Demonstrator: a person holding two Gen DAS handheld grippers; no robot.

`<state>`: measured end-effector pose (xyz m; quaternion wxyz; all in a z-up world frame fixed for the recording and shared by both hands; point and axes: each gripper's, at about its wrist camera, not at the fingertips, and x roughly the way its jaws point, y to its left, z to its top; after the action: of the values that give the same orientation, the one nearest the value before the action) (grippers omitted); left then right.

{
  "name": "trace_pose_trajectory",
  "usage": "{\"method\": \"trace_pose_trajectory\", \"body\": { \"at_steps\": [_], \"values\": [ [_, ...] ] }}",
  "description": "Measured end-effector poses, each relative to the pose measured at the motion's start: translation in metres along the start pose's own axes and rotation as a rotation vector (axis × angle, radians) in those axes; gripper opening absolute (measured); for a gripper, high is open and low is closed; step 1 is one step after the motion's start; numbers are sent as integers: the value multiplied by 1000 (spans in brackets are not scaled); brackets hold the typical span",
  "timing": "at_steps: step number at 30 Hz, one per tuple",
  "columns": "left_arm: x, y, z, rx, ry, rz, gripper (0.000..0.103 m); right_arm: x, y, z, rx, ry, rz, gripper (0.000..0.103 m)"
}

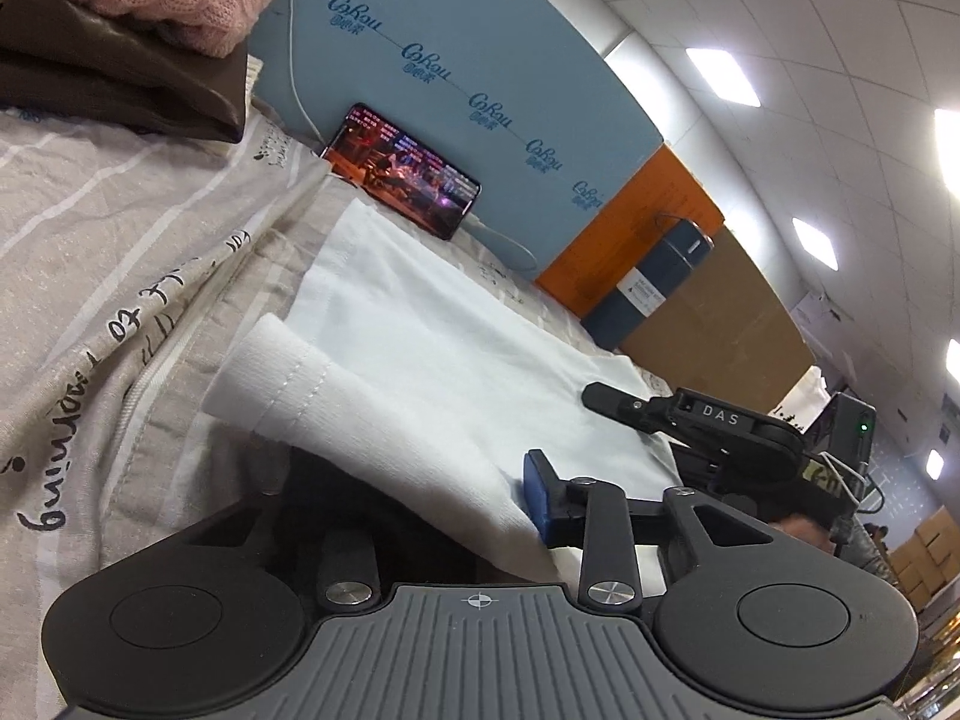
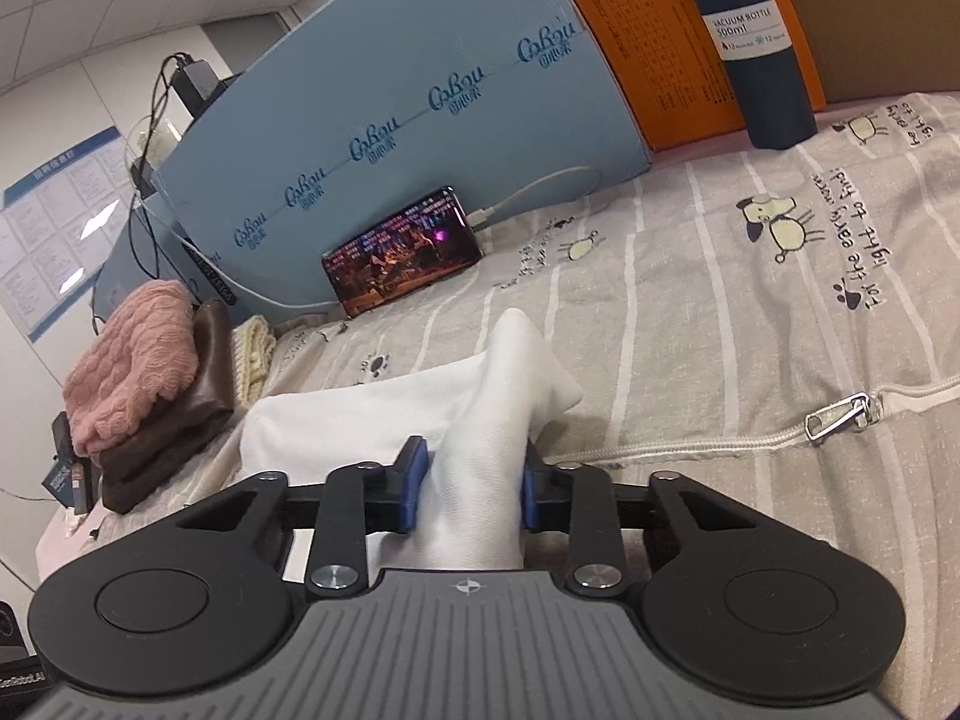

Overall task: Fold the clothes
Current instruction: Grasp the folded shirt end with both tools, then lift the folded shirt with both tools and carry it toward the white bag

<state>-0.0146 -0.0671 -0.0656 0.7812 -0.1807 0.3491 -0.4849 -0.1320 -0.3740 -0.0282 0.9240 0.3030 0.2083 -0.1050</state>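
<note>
A white garment is spread on a striped grey bedsheet printed with script and small cartoon animals. In the left wrist view a hemmed sleeve is seen lifted and draped across the left gripper; one blue pad is pressed against the cloth, the other finger is hidden beneath it, so the closure cannot be told for certain. The right gripper is closed on a bunched fold of the same garment, the cloth being pinched between both blue pads and raised off the sheet. The right gripper's body, marked "DAS", is visible in the left view, resting at the garment's far edge.

A zipper is noted on the sheet just right of the fold. A stack of folded clothes, pink knit over brown, lies at the left. A lit phone is propped against a blue box; a dark vacuum bottle stands by an orange box.
</note>
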Motion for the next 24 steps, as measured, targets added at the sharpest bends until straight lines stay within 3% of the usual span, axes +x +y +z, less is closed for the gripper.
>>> {"method": "trace_pose_trajectory", "body": {
  "at_steps": [4, 13, 18, 24],
  "values": [
    [-3, -10, 3, 74, -36, 12, 16, -10, 6, 4, -17, -40, 24, 17],
    [19, -62, 28, 341, -59, -12, 12, -61, 26, 27, -111, -223, 21, 13],
    [53, -110, 37, 529, -72, -70, 12, -97, 15, 45, -165, -341, -53, 13],
    [116, -164, 35, 649, -88, -116, 12, -131, -15, 70, -214, -455, -197, 13]
  ]
}}
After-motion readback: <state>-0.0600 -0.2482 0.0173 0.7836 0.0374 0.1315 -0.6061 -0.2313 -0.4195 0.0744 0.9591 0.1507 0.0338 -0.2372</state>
